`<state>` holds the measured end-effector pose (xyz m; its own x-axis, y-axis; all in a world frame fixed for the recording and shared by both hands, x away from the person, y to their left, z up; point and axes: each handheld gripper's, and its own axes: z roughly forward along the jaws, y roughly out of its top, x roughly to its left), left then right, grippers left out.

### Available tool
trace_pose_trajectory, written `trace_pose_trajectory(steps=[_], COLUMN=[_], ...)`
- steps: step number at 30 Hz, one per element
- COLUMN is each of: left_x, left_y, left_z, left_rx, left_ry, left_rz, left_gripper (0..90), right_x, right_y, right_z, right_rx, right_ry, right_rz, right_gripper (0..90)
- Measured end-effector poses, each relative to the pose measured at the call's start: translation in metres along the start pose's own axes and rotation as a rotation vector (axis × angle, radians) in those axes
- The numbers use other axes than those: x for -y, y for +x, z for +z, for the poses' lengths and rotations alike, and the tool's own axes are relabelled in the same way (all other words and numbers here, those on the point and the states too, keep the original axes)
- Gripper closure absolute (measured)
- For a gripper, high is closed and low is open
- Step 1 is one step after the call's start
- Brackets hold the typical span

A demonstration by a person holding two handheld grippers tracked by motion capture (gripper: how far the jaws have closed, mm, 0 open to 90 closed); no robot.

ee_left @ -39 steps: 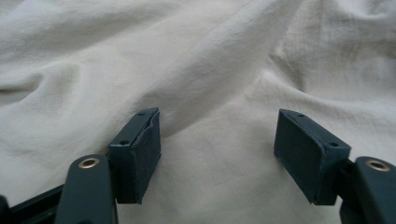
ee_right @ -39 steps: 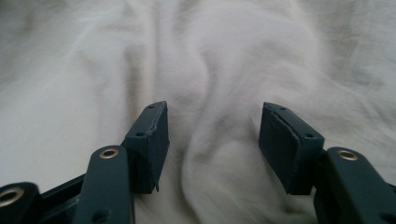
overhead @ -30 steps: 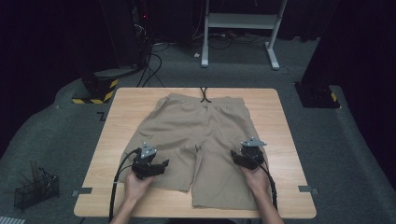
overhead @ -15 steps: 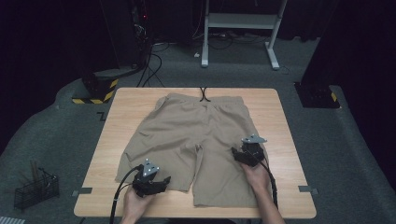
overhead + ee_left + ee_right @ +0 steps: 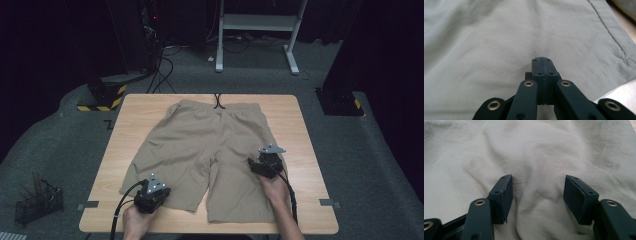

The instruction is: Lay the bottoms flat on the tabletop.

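Beige shorts point(image 5: 200, 145) lie flat on the wooden table point(image 5: 300, 125), waistband away from me. My left gripper point(image 5: 159, 192) rests on the near hem of the left leg. In the left gripper view the jaws have just been closing; the left gripper point(image 5: 541, 60) is shut, its tips down on the cloth point(image 5: 486, 37), and I see no fold between the pads. My right gripper point(image 5: 254, 165) sits on the right leg. In the right gripper view the right gripper point(image 5: 537, 186) stands open, a soft ridge of cloth point(image 5: 536, 145) between the pads without being pressed.
A black drawstring point(image 5: 217, 102) hangs off the table's far edge. On the floor stand a wire basket point(image 5: 37, 202) at the left, a yellow-and-black striped base point(image 5: 102, 97) at the far left, and a white desk frame point(image 5: 255, 25) behind.
My left hand has drawn back toward the near edge, from mid-leg to the hem, and its jaws have closed. The right gripper has kept still.
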<state>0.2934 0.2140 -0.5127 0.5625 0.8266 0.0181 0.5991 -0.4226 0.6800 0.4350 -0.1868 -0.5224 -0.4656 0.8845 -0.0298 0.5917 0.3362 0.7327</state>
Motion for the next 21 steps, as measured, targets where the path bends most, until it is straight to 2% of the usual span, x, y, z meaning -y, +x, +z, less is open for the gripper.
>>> trace_pose_trajectory(steps=[2, 4, 6, 8, 9, 10, 12, 15, 17, 21], left_x=[0.004, 0.004, 0.002, 0.001, 0.002, 0.003, 0.005, 0.005, 0.008, 0.018], left_y=[0.0, 0.0, 0.004, 0.007, 0.007, 0.007, 0.007, 0.009, 0.009, 0.007], left_z=[-0.006, -0.007, -0.002, 0.007, 0.009, 0.01, 0.01, 0.007, 0.003, -0.008], left_rx=[0.007, -0.024, -0.046, -0.065, -0.072, -0.083, -0.079, -0.063, -0.04, -0.021], left_ry=[-0.03, -0.052, -0.039, -0.027, -0.049, -0.07, -0.097, -0.076, -0.059, -0.048], left_rz=[-0.01, -0.031, -0.067, -0.087, -0.095, -0.102, -0.092, -0.071, -0.08, -0.082], left_gripper=[89.2, 69.8, 52.0, 45.6, 45.2, 48.2, 63.6, 84.1, 88.7, 89.1], right_x=[0.0, 0.0, 0.0, 0.0, 0.0, 0.0, 0.0, 0.0, 0.0, 0.0], right_y=[0.0, 0.0, 0.0, 0.0, 0.0, 0.0, 0.0, 0.0, 0.0, 0.0], right_z=[0.0, 0.0, 0.0, 0.0, 0.0, 0.0, 0.0, 0.0, 0.0, 0.0], right_rx=[-0.001, -0.003, -0.004, -0.004, -0.004, -0.004, -0.004, -0.004, -0.005, -0.005], right_ry=[0.0, 0.0, 0.0, 0.0, 0.001, 0.001, 0.001, 0.001, 0.001, 0.002], right_rz=[-0.003, -0.005, -0.007, -0.007, -0.007, -0.007, -0.007, -0.007, -0.004, -0.004], right_gripper=[40.7, 40.6, 40.5, 40.5, 40.5, 40.5, 40.4, 40.4, 40.3, 40.4])
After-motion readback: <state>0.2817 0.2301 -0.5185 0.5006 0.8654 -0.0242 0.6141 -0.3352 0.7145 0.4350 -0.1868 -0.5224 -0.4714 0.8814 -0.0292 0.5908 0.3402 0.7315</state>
